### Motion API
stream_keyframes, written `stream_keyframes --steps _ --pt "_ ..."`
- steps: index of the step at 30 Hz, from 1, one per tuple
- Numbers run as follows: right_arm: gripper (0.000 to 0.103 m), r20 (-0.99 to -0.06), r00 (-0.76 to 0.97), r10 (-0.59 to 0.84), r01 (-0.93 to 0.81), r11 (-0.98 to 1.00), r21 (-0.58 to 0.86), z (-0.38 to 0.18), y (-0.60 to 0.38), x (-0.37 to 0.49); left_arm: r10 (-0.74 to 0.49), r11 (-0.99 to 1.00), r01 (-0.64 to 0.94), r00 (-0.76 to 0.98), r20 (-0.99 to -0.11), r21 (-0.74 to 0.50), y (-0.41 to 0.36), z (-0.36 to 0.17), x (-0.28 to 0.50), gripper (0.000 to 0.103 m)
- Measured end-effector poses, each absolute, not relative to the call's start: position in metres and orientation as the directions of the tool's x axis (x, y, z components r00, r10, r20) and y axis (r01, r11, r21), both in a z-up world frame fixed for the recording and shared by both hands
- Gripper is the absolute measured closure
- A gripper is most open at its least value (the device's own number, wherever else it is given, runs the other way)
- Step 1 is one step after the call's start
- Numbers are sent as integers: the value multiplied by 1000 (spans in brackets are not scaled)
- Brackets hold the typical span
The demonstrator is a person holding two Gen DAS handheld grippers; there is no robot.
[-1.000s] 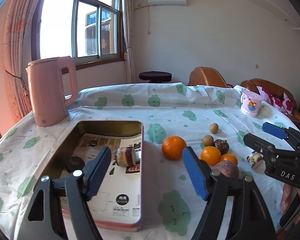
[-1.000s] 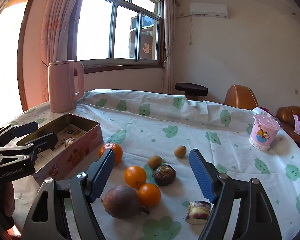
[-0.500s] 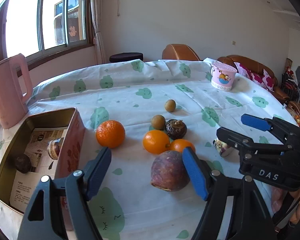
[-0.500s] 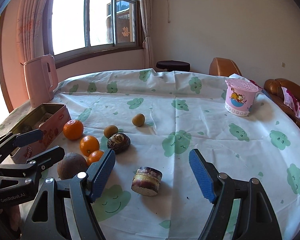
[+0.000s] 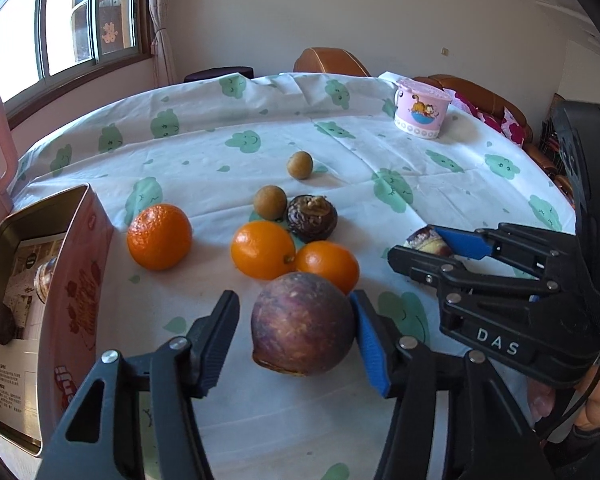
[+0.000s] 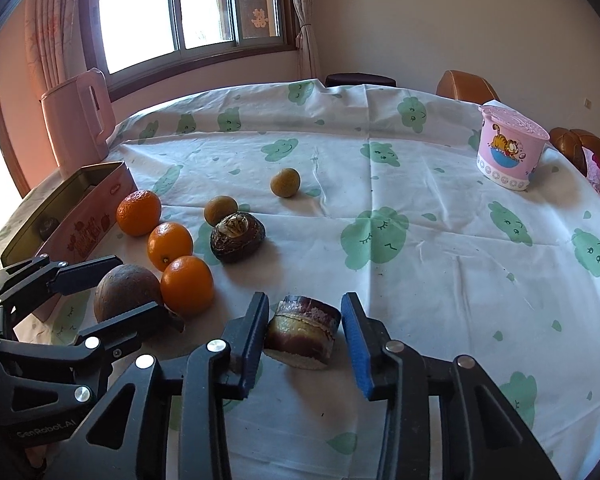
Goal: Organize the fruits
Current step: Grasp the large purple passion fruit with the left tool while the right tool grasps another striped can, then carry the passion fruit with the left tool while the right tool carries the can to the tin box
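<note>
The round bench (image 6: 440,280), covered with a white cloth with green cloud faces, has much free room on its far half and its right side; the things stand together at the near left. At the far left edge stands one pink kettle (image 6: 78,120), and in front of it, close to the left edge, one open pink tin (image 5: 76,280) with two items lying inside. One pink lidded cup (image 6: 508,152) stands alone near the far right edge. One purple fruit (image 5: 302,324), the biggest fruit, lies near the front, between the fingers of the left gripper (image 5: 294,304). These fingers have just been closing; the blue right pad touches the fruit, but a gap remains at the other side, so it is not yet grasped. There are three oranges (image 5: 159,237) (image 5: 263,249) (image 5: 327,266): one alone beside the tin, and two together just behind the purple fruit. One dark knobbly fruit (image 5: 312,212) lies behind these two. One cut piece (image 6: 304,332) lies apart, to the right, between the fingers of the right gripper (image 6: 305,304), which have just been closing and now seem to meet both its sides. Two small brown fruits (image 5: 270,202) (image 5: 299,165) lie farthest, with open cloth around the rear one.
</note>
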State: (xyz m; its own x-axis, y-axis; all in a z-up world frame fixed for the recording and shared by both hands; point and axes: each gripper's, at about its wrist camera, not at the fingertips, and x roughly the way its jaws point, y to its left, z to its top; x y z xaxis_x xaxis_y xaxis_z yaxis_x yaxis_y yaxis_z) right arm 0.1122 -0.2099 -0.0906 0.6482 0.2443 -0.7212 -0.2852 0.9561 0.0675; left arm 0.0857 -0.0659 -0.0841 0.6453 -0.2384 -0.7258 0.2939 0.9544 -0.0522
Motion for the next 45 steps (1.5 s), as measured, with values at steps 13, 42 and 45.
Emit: stream_keyframes --steps 13,42,45 --pt "66 -695 675 247 -293 955 55 -82 -206 109 -253 956 283 670 -698 -75 -58 -77 85 52" --pt "65 -534 804 262 -307 952 4 -54 -183 101 -142 990 130 823 -550 -60 -23 -56 76 52" --pt "65 -519 813 262 -307 952 -2 -53 -183 98 -138 990 124 830 -541 -63 -22 -55 75 52"
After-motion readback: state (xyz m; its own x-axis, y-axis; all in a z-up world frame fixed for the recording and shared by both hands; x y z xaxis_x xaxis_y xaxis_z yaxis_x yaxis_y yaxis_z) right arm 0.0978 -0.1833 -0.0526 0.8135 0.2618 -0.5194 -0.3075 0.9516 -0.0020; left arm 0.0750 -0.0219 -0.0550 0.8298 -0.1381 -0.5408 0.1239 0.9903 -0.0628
